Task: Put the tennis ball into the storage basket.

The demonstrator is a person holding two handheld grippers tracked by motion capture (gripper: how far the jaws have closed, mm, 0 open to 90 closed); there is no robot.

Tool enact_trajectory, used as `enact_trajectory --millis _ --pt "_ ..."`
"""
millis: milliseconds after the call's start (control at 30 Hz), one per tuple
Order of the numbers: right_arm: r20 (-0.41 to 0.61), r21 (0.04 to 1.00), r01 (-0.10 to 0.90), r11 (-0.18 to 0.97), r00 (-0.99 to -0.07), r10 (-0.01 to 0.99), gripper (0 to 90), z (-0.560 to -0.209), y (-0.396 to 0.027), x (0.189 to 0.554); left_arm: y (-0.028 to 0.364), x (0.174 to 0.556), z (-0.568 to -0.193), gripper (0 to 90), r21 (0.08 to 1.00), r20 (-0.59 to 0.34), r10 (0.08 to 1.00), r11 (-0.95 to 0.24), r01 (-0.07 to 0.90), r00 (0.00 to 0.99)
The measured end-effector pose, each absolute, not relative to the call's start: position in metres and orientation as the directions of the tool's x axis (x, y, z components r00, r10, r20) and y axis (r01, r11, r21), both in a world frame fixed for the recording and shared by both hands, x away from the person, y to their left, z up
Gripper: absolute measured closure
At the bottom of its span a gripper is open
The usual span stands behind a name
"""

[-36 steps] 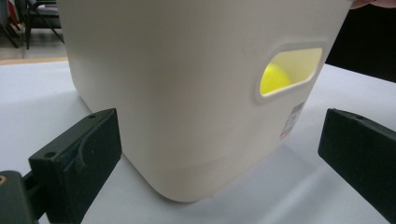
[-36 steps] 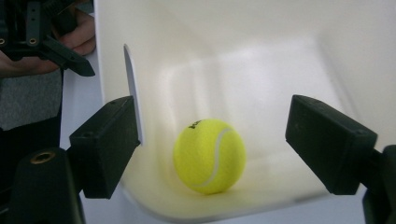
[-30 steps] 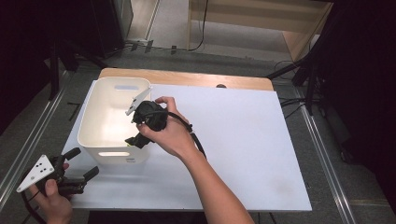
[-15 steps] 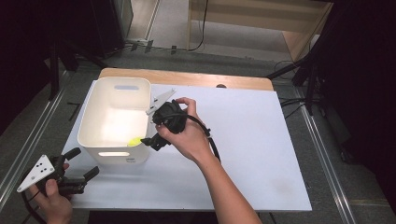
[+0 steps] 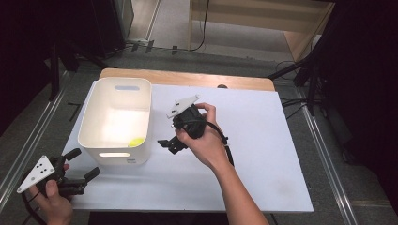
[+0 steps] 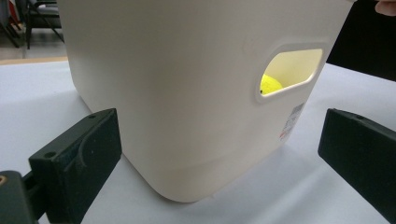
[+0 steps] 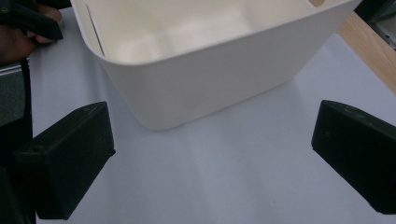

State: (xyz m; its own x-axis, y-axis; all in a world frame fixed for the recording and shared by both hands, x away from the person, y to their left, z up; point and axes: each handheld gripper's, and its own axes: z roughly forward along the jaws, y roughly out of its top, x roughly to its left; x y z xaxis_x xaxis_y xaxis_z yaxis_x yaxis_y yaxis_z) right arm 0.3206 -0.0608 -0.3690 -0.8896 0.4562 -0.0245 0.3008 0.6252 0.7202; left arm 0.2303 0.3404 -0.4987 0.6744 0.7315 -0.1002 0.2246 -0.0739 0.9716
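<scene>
High view, from the near edge outward: the left gripper (image 5: pixel 77 178) sits at the front left corner of the white rectangular table top (image 5: pixel 263 178), held low in the person's left hand (image 5: pixel 51 204), its grey three-cornered plate toward the table's edge. Its jaws stand apart with nothing between them, pointing toward the near wall of the cream plastic bin with rounded corners and slot handles (image 5: pixel 96 136). The left gripper view looks along those two black jaws at that same wall of the bin (image 6: pixel 187 93), which stands just ahead of them and untouched; through the handle slot a small yellow ball-like object (image 6: pixel 270 85) shows inside.

A little farther in, the bin stands on the left part of the table top, and the yellow object (image 5: pixel 136 141) lies on its floor in the near right corner, against the wall.

Just right of the bin, the right gripper (image 5: pixel 168 143) is held in the person's right hand (image 5: pixel 202 140) above the table top, clear of the bin's rim. Its jaws have just been opening and now stand wide with nothing between them. In the right gripper view they frame a corner of the bin (image 7: pixel 196 88) and the bare white surface.

Beyond the white top, a strip of light wooden board (image 5: pixel 187 78) runs along the far edge.
</scene>
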Motion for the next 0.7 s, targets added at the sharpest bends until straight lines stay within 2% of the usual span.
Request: enact_trajectory --millis 700 --pt "0.002 0.743 0.365 0.561 -0.839 0.544 0.0 -0.393 -0.116 0.304 0.34 0.23 -0.499 0.0 0.971 -0.097 0.731 -0.079 0.224 0.676"
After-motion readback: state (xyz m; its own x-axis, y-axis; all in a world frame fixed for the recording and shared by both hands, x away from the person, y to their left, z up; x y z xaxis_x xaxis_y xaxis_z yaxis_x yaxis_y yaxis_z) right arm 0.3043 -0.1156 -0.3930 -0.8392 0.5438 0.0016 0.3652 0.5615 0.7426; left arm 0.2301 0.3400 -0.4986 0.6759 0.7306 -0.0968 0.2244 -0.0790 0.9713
